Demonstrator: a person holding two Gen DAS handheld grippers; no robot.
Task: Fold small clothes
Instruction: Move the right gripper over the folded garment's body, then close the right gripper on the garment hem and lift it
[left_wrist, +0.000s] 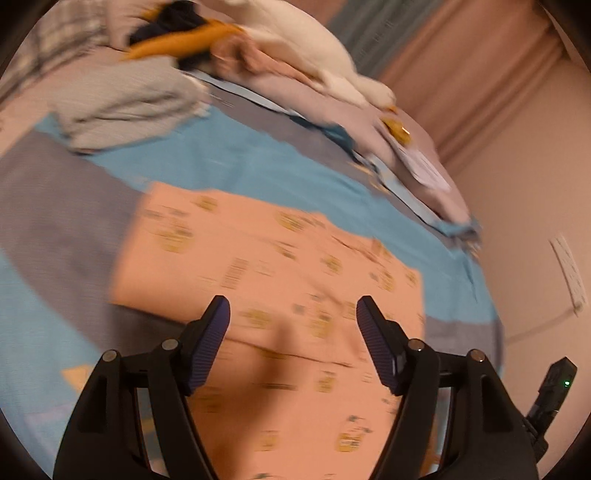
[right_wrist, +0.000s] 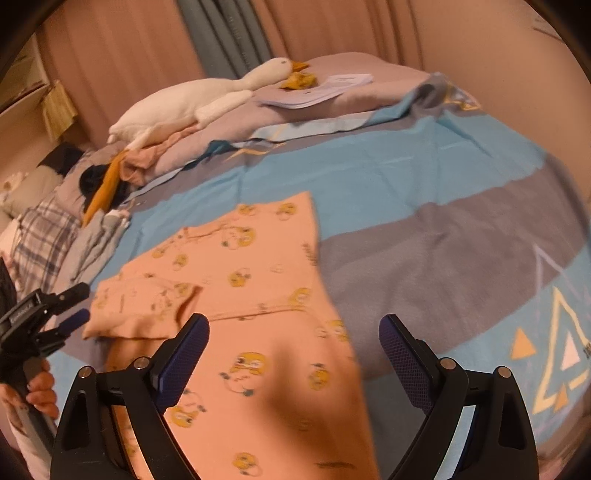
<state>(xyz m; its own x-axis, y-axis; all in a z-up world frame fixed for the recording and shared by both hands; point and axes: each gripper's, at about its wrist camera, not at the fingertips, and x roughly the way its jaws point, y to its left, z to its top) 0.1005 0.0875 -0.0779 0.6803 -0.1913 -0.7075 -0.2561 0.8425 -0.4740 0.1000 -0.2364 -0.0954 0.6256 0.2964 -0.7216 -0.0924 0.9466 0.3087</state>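
So the garment (left_wrist: 269, 291) is this peach thing with little yellow cartoon prints, spread on the bed (left_wrist: 258, 158) across the middle and lower part of both views. It's lying mostly flat, which makes sense for folding: you want it smoothed out before you turn anything over.

In the left wrist view, going left to right: a crumpled grey cloth (left_wrist: 125, 107) sits upper left, the garment fills the centre, and the wall runs down the right edge. The left hand-held gripper (left_wrist: 293, 321) hangs over the near part of the garment with its jaws spread and nothing between them, so it isn't pinching anything. This view is quite blurred, so I can't read the fabric's edges well.

The right wrist view fills in what that one misses. At far left you can see the left hand-held gripper from the side, with the person's hand (right_wrist: 40, 387) on its handle. Just right of that, the garment's left part is already doubled over onto itself, a fold I couldn't make out from the other camera. A goose plush (right_wrist: 184, 99) lies along the top centre on folded bedding. The right hand-held gripper (right_wrist: 293, 336) is also spread wide and empty, hovering over the garment's lower right part.

My guess is one fold is in and both hands are lining up for the next grab.
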